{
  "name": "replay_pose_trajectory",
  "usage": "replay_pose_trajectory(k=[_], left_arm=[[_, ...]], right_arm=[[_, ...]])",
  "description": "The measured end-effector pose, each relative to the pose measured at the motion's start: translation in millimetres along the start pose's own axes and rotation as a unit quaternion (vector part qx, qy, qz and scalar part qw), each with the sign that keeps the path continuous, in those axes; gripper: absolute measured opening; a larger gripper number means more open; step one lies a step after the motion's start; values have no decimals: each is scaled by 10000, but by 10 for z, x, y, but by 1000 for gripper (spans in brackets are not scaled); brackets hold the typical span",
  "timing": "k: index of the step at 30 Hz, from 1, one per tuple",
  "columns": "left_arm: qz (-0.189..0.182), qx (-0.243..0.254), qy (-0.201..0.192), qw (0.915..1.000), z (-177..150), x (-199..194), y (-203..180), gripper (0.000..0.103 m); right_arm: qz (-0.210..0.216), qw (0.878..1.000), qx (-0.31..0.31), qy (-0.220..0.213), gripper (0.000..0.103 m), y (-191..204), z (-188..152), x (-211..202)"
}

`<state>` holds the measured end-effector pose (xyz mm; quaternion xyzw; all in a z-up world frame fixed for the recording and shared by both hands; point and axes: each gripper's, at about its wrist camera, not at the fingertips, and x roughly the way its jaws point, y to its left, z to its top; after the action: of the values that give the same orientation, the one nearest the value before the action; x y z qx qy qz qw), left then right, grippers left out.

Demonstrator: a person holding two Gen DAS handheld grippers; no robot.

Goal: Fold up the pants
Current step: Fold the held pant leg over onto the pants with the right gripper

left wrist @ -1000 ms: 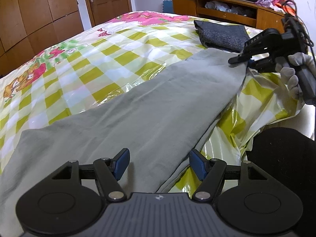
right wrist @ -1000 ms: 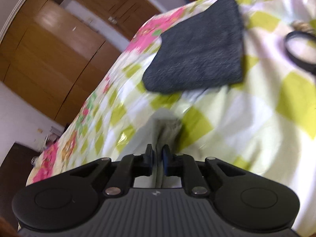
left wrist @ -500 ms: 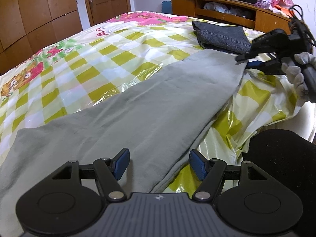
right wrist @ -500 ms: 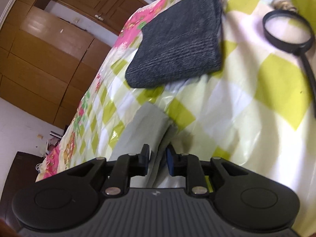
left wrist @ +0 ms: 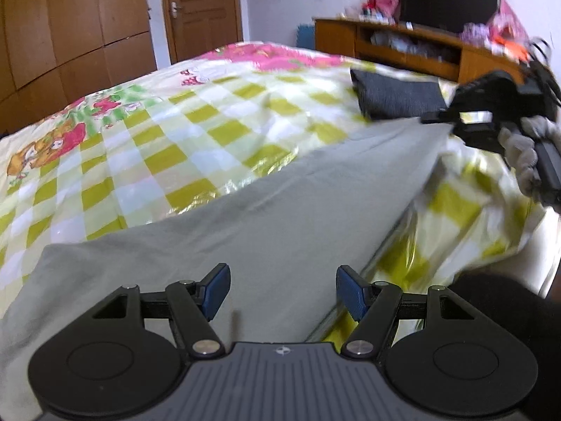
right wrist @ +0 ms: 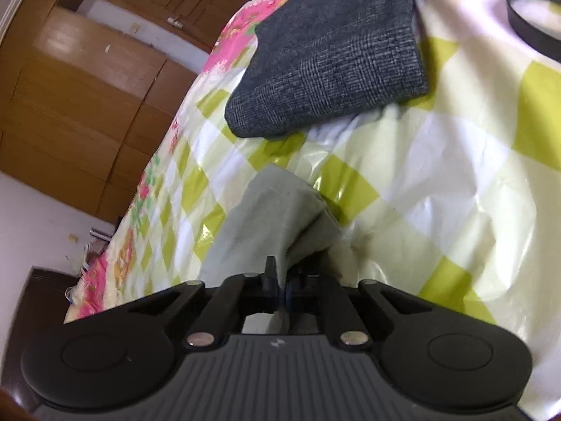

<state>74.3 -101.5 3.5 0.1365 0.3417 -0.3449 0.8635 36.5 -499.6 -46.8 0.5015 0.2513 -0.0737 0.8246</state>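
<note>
Grey pants (left wrist: 273, 217) lie stretched along the bed (left wrist: 157, 133). The right gripper (right wrist: 280, 289), angled down in a gloved hand (left wrist: 526, 154), has just closed its jaws on the hem; the left gripper (left wrist: 282, 293) hovers over the cloth, jaws apart.

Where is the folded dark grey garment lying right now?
The dark grey garment lies on the checked bedspread, just beyond the end of the light grey pants; upper right in the left wrist view.

The grey pants (left wrist: 280, 210) are matt, soft woven cloth; the checked bed cover (left wrist: 147, 161) is glossy, crinkled plastic sheeting; the folded dark garment (right wrist: 333, 52) is coarse, rough knit; the wardrobe doors (left wrist: 87, 28) are smooth varnished wood
</note>
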Motion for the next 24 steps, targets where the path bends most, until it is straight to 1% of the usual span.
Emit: replay_pose_trajectory(k=[2, 4, 5, 7, 8, 10, 12, 13, 14, 16, 18, 20, 22, 24], left_arm=[[-35, -87, 133, 9999, -9, 104, 4, 79], [66, 96, 545, 9984, -107, 317, -38, 79], [130, 146, 667, 9976, -157, 376, -55, 79], [103, 102, 645, 9978, -180, 338, -53, 79], [52, 80, 637, 9979, -172, 296, -45, 79], [84, 95, 466, 9988, -163, 168, -5, 79], [242, 103, 390, 9989, -175, 102, 78, 79], [314, 5, 400, 9987, -192, 98, 156, 79], [353, -120, 476, 9982, -210, 112, 231, 79], [299, -313, 900, 9950, -282, 193, 383, 79], [290, -303, 788, 9960, -328, 63, 461, 79], [469, -320, 598, 9966, -369, -148, 582, 79], [733, -444, 482, 9952, -433, -352, 759, 79], [1117, -616, 394, 9911, -552, -563, 1000, 79]], right_arm=[[288, 9990, 98, -319, 5, 30, 82, -213], [207, 9978, 72, -621, 5, 24, 151, -369], [100, 9979, 18, -635, 5, 8, 177, -382], [-198, 9989, 5, -433, 5, -34, 192, -345], [-273, 9990, -28, -355, 5, -39, 177, -337], [-294, 9987, -120, -407, 5, -10, 146, -389], [-202, 9984, -153, -515, 5, 58, 137, -460], [-150, 9983, -211, -517, 5, 122, 134, -480], [-134, 9979, -355, -516, 5, 226, 124, -497], [-106, 9957, -722, -564, 5, 472, 91, -533], [122, 9939, -933, -567, 5, 733, 42, -563], [384, 9910, -1204, -442, 5, 1032, -46, -524], [585, 9840, -1666, -219, 5, 1408, -220, -418], [794, 9752, -2064, 89, 5, 1746, -450, -254]])
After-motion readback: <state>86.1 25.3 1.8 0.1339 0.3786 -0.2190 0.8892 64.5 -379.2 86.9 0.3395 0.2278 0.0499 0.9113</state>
